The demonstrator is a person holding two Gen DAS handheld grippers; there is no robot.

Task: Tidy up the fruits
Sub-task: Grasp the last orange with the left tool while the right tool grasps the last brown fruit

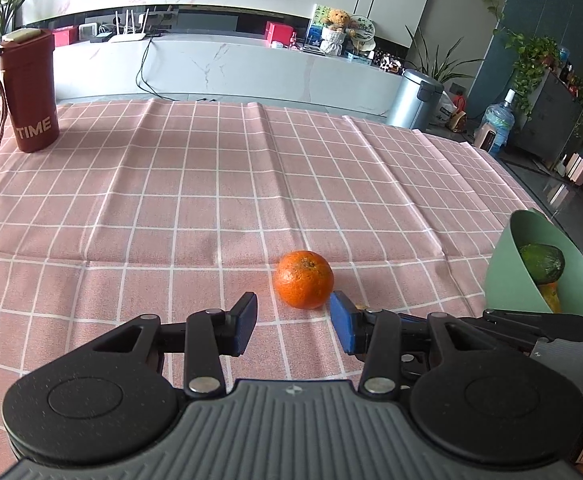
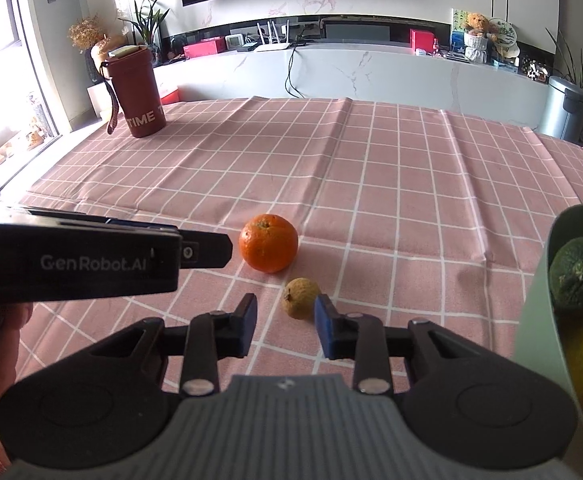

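A pink checked cloth (image 1: 211, 184) covers the worktop, creased along a fold that runs across it just behind the orange (image 1: 303, 279). The orange sits toward the near edge, stem end up, and the left gripper (image 1: 293, 330) is low behind it with its fingers spread apart and empty — the blue pad of one finger (image 1: 341, 326) lies just beside the fruit's near side, though whether it touches cannot be told. From the right wrist view the left gripper's black body (image 2: 103, 258), marked GenRobot.AI, reaches in from the left with its tip close to the orange (image 2: 268, 242). In front of the orange lies a small yellowish-brown fruit (image 2: 300, 298), near the right gripper (image 2: 285, 326), whose fingers are likewise parted and hold nothing; that fruit is just beside one blue pad. At the right edge of the worktop stands a pale green bowl (image 2: 539, 304) holding a dark green fruit (image 2: 577, 274) on top of yellow and orange ones. Well apart, at the far left corner, a dark red tumbler (image 1: 29, 92) stands upright — lettered TIME, with a strap hanging down its side.
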